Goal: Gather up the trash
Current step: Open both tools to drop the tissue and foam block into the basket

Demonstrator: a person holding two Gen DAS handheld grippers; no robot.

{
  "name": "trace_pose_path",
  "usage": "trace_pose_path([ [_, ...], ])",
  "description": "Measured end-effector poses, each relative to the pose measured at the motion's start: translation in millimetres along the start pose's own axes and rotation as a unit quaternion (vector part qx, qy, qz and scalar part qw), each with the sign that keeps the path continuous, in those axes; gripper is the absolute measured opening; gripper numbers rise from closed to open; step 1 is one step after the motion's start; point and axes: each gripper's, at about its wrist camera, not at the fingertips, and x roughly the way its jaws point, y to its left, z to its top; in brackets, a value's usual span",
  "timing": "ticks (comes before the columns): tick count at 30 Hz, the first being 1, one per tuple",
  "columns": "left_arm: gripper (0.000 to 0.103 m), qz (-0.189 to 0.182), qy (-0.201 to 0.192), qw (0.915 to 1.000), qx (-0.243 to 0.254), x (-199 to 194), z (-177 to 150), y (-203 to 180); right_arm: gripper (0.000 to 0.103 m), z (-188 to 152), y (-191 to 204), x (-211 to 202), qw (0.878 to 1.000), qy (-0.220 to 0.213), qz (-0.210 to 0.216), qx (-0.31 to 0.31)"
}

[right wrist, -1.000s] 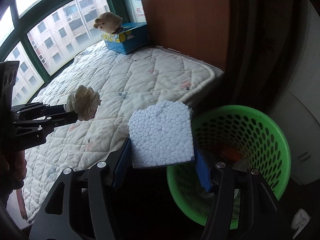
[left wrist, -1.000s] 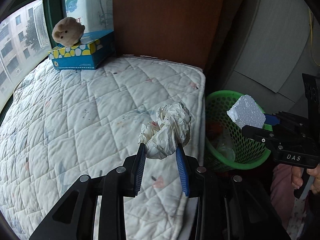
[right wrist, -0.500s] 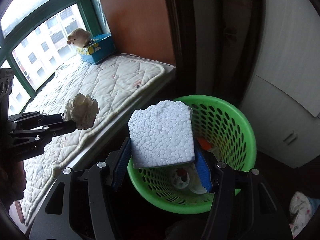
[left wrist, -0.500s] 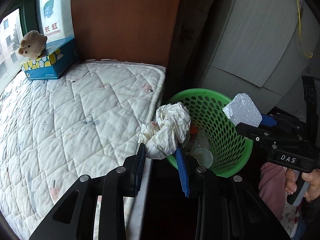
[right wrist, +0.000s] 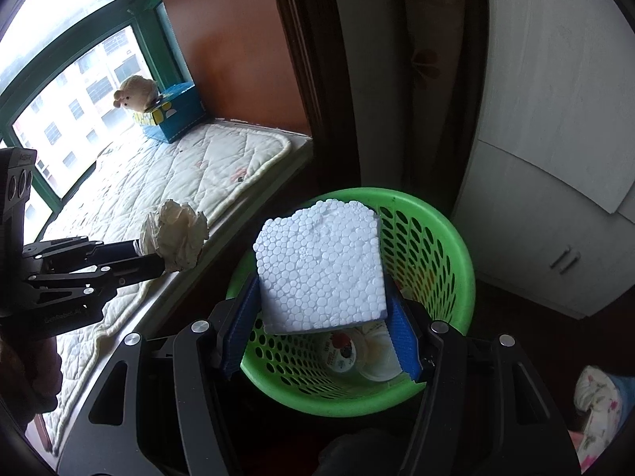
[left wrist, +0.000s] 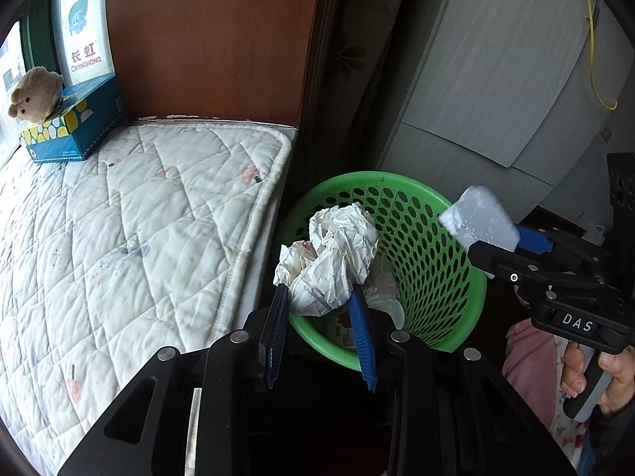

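The left tongs [left wrist: 319, 301] pinch a crumpled paper wad [left wrist: 331, 256]; the right tongs [right wrist: 317, 317] clamp a slab of white foam [right wrist: 320, 271], each gripped at its lower edge, probably so it falls free on release. Both loads hang over the green basket [left wrist: 456, 285], at 6 o'clock below them, with cups already inside. A second ago both hung above the quilted mattress [left wrist: 131, 218], now at 9 o'clock.
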Motion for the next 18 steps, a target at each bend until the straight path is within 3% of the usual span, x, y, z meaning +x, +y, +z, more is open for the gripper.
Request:
trace_pose_path([
  [11,0.032,-0.014,0.013,0.9998,0.000,19,3,-20,0.075,-1,-15,-12,1.000,-0.014,-0.005,0.014],
  [18,0.039,-0.021,0.015,0.9996,-0.008,24,4,-23,0.078,-1,-19,-22,0.999,-0.026,-0.003,0.019],
])
